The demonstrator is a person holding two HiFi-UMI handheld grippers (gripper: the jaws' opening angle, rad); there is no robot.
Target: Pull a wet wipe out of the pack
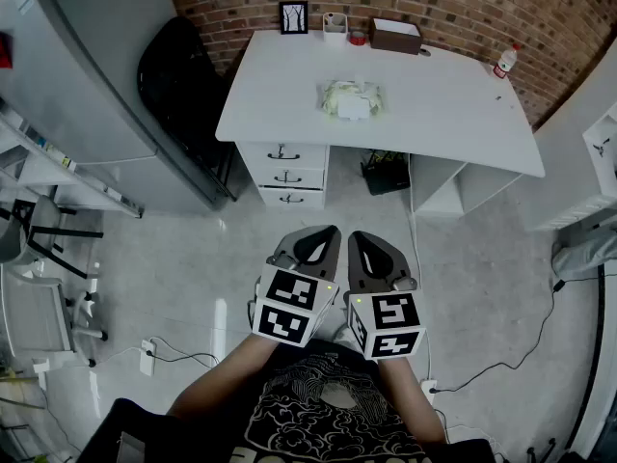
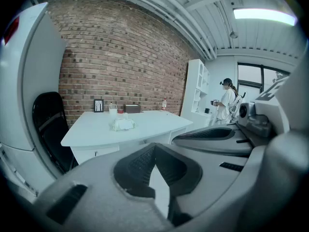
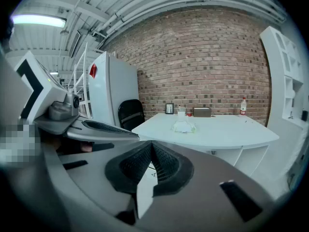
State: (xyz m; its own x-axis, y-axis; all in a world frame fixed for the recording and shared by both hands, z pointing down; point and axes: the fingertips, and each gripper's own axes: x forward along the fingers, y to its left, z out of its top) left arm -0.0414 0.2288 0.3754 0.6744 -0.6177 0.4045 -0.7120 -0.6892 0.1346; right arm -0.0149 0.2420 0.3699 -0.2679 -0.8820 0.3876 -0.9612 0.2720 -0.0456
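The wet wipe pack (image 1: 353,99) lies flat on the white desk (image 1: 453,104), pale green with a white flap on top. It also shows far off in the left gripper view as the wet wipe pack (image 2: 122,124) and in the right gripper view as the wet wipe pack (image 3: 184,126). My left gripper (image 1: 318,241) and right gripper (image 1: 372,247) are held side by side close to my body, over the floor and well short of the desk. Both are shut with nothing between the jaws, as the left gripper (image 2: 154,149) and right gripper (image 3: 151,146) views show.
At the desk's back edge stand a picture frame (image 1: 293,17), a cup (image 1: 335,25), a red tape roll (image 1: 358,38), a brown box (image 1: 395,35) and a bottle (image 1: 503,62). Drawers (image 1: 281,174) face me. A black chair (image 1: 183,66) and grey cabinet (image 1: 96,75) are left. Another person (image 2: 226,100) stands far right.
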